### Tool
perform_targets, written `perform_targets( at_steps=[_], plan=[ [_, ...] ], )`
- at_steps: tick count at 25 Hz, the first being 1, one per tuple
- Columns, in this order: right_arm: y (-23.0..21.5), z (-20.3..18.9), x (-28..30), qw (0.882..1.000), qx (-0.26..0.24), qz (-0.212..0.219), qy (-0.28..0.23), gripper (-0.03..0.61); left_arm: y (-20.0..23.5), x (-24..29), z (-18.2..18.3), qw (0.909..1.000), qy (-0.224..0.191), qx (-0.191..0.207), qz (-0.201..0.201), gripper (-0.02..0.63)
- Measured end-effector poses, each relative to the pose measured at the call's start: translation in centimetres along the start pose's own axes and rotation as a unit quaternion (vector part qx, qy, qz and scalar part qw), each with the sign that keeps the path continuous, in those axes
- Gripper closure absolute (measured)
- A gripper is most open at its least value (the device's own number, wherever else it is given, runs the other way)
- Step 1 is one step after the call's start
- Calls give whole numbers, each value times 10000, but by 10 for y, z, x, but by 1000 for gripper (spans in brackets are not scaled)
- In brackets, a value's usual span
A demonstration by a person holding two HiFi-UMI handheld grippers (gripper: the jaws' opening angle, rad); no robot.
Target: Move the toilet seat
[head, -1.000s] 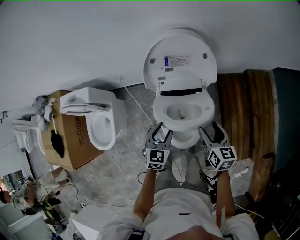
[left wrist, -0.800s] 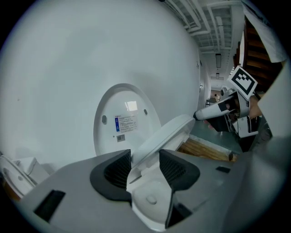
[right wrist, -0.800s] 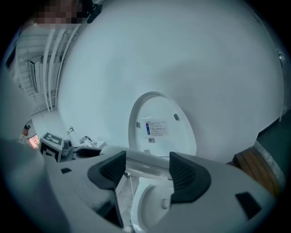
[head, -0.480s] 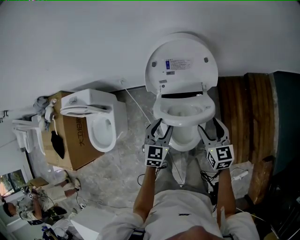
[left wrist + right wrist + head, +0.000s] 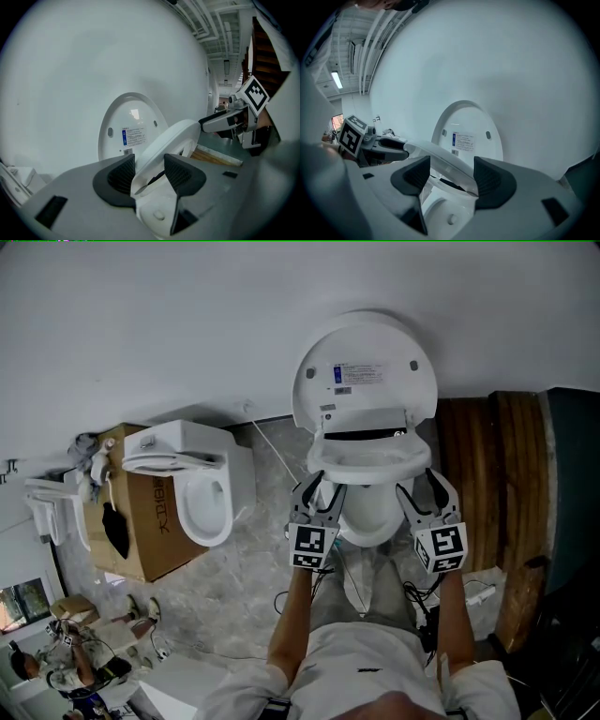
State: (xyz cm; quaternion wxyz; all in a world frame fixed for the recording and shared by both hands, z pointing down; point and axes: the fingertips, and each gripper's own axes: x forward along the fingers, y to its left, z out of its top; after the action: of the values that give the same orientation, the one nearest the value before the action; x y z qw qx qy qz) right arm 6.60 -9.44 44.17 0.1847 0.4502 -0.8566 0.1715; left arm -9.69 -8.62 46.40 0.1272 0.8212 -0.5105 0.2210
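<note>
My left tongs (image 5: 149,171) clamp the near left rim of the toilet seat (image 5: 173,136), and my right tongs (image 5: 447,176) close on its right rim, wider apart across a thicker stretch. The seat rides tilted, its front clear of the bowl (image 5: 370,517) and well short of the lid (image 5: 366,362), which already stands upright against the wall. By my reading the lift is partway done, with the swing to the lid left. Only the gripper views show the rim between the pads and the dark gap beneath it. Only the head view shows both tongs flanking the bowl, a second toilet (image 5: 202,488) and a cardboard box (image 5: 155,521) to the left.
</note>
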Motion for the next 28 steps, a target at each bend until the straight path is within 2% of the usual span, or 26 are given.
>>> perform_targets(
  at_steps=[14,28],
  plan=[
    [-6,12,25,9998,-180,46,-9,285,13,16,19,9998,-185,-25,77,410],
    [-24,33,51,9992,-196,-273,-206,308,32,36,40,9990,-422,-35,115,410]
  ],
)
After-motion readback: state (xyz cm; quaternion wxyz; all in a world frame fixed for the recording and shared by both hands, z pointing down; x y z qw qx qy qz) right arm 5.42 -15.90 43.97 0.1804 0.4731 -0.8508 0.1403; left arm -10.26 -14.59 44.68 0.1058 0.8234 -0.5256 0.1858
